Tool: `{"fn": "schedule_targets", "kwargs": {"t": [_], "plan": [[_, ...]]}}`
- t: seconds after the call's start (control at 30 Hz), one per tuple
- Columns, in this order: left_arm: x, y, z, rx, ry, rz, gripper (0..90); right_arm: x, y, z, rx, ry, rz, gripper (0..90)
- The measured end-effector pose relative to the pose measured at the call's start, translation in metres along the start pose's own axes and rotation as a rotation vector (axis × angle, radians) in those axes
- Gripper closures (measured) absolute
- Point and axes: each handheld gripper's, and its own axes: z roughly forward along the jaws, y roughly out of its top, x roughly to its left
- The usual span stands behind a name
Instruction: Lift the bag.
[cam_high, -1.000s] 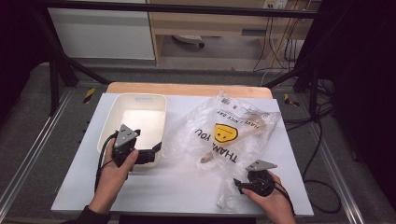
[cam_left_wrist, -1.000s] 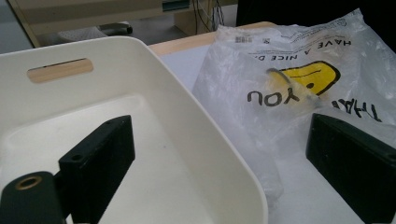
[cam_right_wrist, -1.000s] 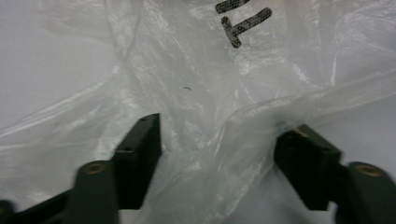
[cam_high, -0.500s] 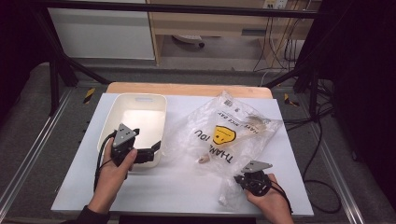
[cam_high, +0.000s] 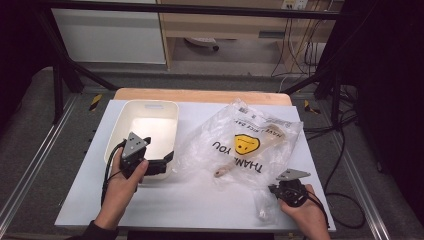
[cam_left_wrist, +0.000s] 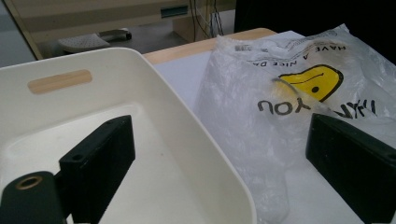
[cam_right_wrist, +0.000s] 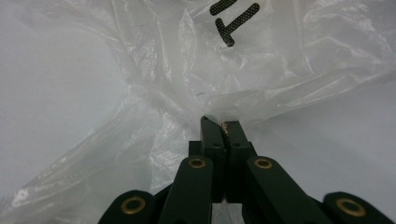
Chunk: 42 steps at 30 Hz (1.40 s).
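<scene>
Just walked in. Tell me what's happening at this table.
A person works with a tool in each hand at a white table. The right tool has its jaws shut on a fold of the clear plastic bag printed with a yellow smiley, at the bag's near edge. The left tool stands open at the near rim of the white bin, one jaw inside it and one outside. Something pale with a handle lies inside the bag.
</scene>
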Motion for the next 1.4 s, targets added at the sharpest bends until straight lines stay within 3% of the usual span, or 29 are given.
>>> {"fn": "schedule_targets", "kwargs": {"t": [0.2,0.6,0.8,1.0,1.07,1.23,1.4], "plan": [[-0.009,0.003,0.001,0.002,-0.011,0.020,8.0,-0.021,-0.004,-0.005,0.013,-0.060,0.028,90.0],[-0.044,0.003,0.016,0.043,-0.056,0.060,9.1,-0.063,-0.011,-0.009,0.035,-0.129,0.072,90.0],[-0.074,-0.005,0.034,0.089,-0.084,0.106,9.8,-0.083,-0.013,-0.011,0.031,-0.171,0.109,90.0],[-0.093,-0.018,0.065,0.153,-0.073,0.135,9.8,-0.083,-0.011,-0.009,0.036,-0.182,0.097,90.0],[-0.094,-0.022,0.073,0.174,-0.055,0.112,10.2,-0.083,-0.012,-0.009,0.036,-0.182,0.097,90.0],[-0.095,-0.031,0.090,0.213,-0.033,0.123,11.4,-0.084,-0.013,-0.010,0.029,-0.179,0.103,90.0],[-0.090,-0.043,0.101,0.248,0.001,0.104,13.0,-0.084,-0.014,-0.010,0.024,-0.182,0.106,90.0]]}}
